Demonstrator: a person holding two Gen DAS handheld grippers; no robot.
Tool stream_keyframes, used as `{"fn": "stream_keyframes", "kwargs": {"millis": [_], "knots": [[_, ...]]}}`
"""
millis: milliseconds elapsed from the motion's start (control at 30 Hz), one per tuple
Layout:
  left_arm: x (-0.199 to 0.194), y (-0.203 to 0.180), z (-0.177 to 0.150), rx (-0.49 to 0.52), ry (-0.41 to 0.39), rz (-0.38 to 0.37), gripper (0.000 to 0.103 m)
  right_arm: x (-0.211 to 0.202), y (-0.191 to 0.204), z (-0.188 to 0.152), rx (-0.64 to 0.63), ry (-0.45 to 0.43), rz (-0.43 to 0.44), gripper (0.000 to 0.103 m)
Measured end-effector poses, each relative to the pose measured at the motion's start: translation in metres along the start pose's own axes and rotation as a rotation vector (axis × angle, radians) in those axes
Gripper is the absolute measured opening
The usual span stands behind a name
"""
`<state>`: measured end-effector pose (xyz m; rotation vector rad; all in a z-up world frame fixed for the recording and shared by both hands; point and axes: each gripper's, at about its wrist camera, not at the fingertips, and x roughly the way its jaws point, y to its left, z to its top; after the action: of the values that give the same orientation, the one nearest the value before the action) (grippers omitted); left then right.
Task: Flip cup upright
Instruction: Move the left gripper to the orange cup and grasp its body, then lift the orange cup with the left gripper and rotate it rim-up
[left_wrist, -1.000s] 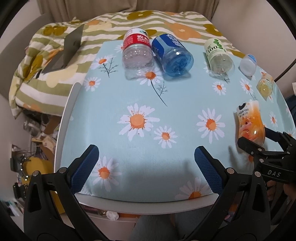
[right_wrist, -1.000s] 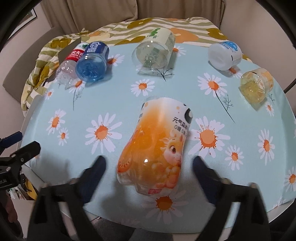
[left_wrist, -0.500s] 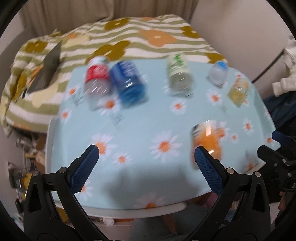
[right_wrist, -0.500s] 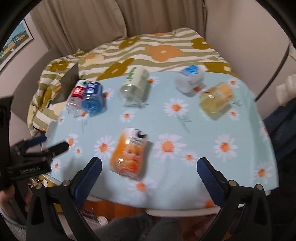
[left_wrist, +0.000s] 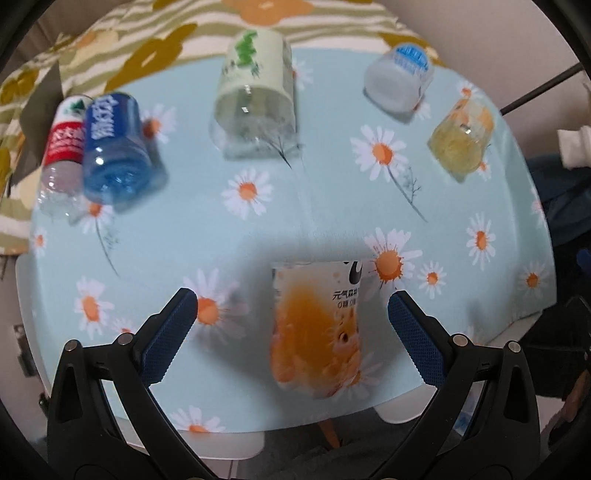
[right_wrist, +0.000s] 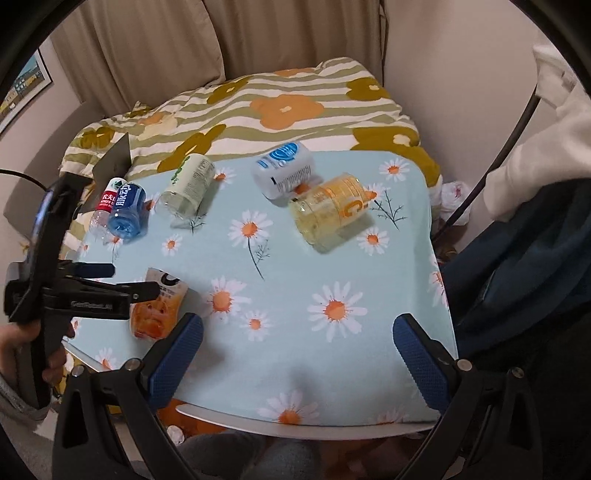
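Both pairs of blue-padded fingers are spread wide with nothing between them touching, so neither is gripping anything yet. Going left to right across the daisy tablecloth (left_wrist: 258, 236) in the left wrist view: a red-label bottle (left_wrist: 62, 147) and a blue bottle (left_wrist: 114, 155) lie side by side touching at the far left, then a pale green cup (left_wrist: 255, 96) on its side, a white container with a blue top (left_wrist: 400, 79), and a yellow jar (left_wrist: 461, 136) at the far right, all tipped over. Nearer the front edge is the orange cup (left_wrist: 317, 328), which I take to be the task's thing since it's the one being lined up. It lies on its side between the left gripper (left_wrist: 291, 325) pads, a bit closer to the right-hand pad, with its long axis running straight away from the camera, roughly parallel to the fingers. So closing would squeeze across its width, which looks like the right setup for a pick and tilt. From the right wrist view, the right gripper (right_wrist: 295, 347) hangs over bare cloth well to the side of the orange cup (right_wrist: 155, 310), so the left one is clearly nearer. Which end of the cup is the open mouth I can't tell, the frame is blurry there.
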<state>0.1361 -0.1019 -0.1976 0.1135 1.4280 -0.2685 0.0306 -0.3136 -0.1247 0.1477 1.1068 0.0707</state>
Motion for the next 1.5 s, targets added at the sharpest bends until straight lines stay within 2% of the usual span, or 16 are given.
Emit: {"fn": "stream_keyframes", "kwargs": {"millis": [133, 233, 367, 467, 500, 700, 833, 933, 1000, 1133, 1233, 1433, 1500], "knots": [[0.013, -0.007, 0.006, -0.007, 0.056, 0.018, 0.103, 0.015, -0.018, -0.001, 0.02, 0.025, 0.059, 0.103], [0.023, -0.01, 0.01, -0.012, 0.105, 0.024, 0.095, 0.026, -0.022, -0.004, 0.025, 0.045, 0.088, 0.103], [0.033, -0.011, 0.016, -0.017, 0.167, 0.014, 0.09, 0.04, -0.026, -0.004, 0.026, 0.069, 0.111, 0.103], [0.041, -0.011, 0.014, -0.015, 0.203, 0.008, 0.072, 0.048, -0.028, -0.003, 0.032, 0.078, 0.12, 0.103], [0.044, -0.011, 0.013, -0.015, 0.219, -0.004, 0.059, 0.05, -0.029, -0.003, 0.036, 0.081, 0.12, 0.103], [0.043, -0.013, 0.008, 0.006, 0.228, -0.019, 0.058, 0.054, -0.032, -0.002, 0.054, 0.083, 0.121, 0.103], [0.028, -0.013, 0.007, 0.016, 0.203, -0.037, 0.058, 0.048, -0.03, 0.002, 0.053, 0.071, 0.119, 0.103], [0.004, -0.015, 0.005, 0.001, 0.129, -0.072, 0.058, 0.039, -0.027, 0.006, 0.057, 0.05, 0.126, 0.103], [-0.016, -0.015, 0.0, -0.025, 0.04, -0.099, 0.058, 0.031, -0.025, 0.009, 0.057, 0.028, 0.136, 0.103], [-0.044, -0.009, -0.023, -0.113, -0.223, -0.113, 0.058, 0.021, -0.019, 0.01, 0.048, -0.014, 0.148, 0.103], [-0.046, -0.003, -0.041, -0.146, -0.398, -0.097, 0.058, 0.018, -0.014, 0.01, 0.042, -0.031, 0.16, 0.103], [-0.036, -0.012, -0.067, -0.142, -0.63, -0.05, 0.058, 0.015, -0.005, -0.002, -0.034, -0.057, 0.095, 0.103], [-0.03, -0.014, -0.072, -0.126, -0.682, -0.029, 0.058, 0.017, -0.004, -0.007, -0.045, -0.051, 0.088, 0.103]]}}
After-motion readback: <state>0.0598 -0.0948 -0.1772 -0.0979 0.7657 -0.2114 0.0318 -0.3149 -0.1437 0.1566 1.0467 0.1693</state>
